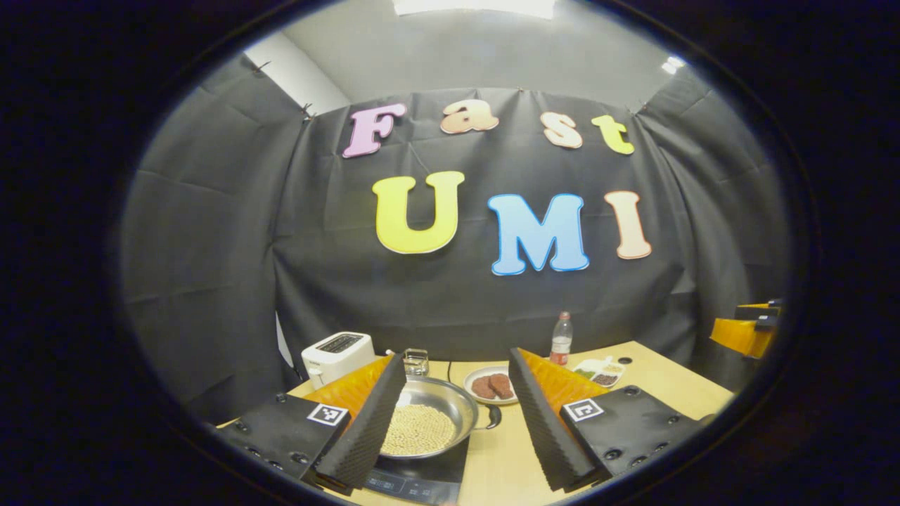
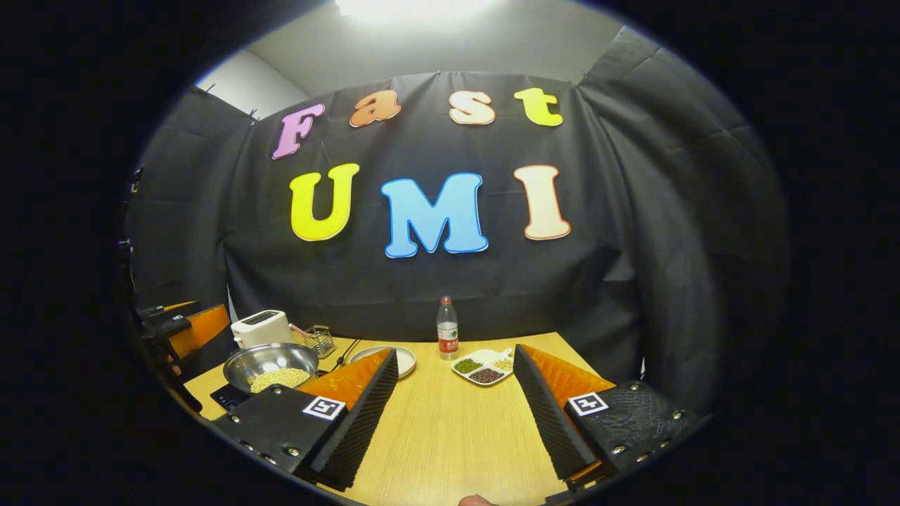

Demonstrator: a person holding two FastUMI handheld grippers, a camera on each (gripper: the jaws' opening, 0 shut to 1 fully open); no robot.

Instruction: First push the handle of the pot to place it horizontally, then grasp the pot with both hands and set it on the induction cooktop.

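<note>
In the left gripper view the left gripper (image 1: pixel 457 414) hangs above the light wooden table (image 1: pixel 661 386) with its two fingers spread wide and nothing between them. Just past its left finger, at about 11 o'clock from the gap, sits the shiny round steel pot (image 1: pixel 430 416), filled with pale yellow beans (image 1: pixel 418 429) and resting on the flat black induction cooktop (image 1: pixel 422 478). The pot's short dark handle (image 1: pixel 493 416) points toward 3 o'clock, lying level. Beyond the pot at 12 o'clock stands a small clear glass cup (image 1: pixel 416 361), at 10 o'clock a white toaster (image 1: pixel 337 355), and at 1 o'clock a white plate with brown patties (image 1: pixel 492 386). Further toward 1 o'clock are a clear plastic bottle with a red label (image 1: pixel 561 340) and a white divided dish of beans (image 1: pixel 599 372).

In the right gripper view the right gripper (image 2: pixel 453 414) is likewise spread wide and empty over bare table (image 2: pixel 450 429). At 12 o'clock stands the bottle (image 2: pixel 447 329), the divided dish (image 2: pixel 484 367) just to its right and nearer. At 10 o'clock, well apart, the pot (image 2: pixel 271 364) sits on the cooktop (image 2: pixel 226 398), with the toaster (image 2: pixel 261 327) behind it. The left gripper shows at 9 o'clock (image 2: pixel 184 330).
</note>
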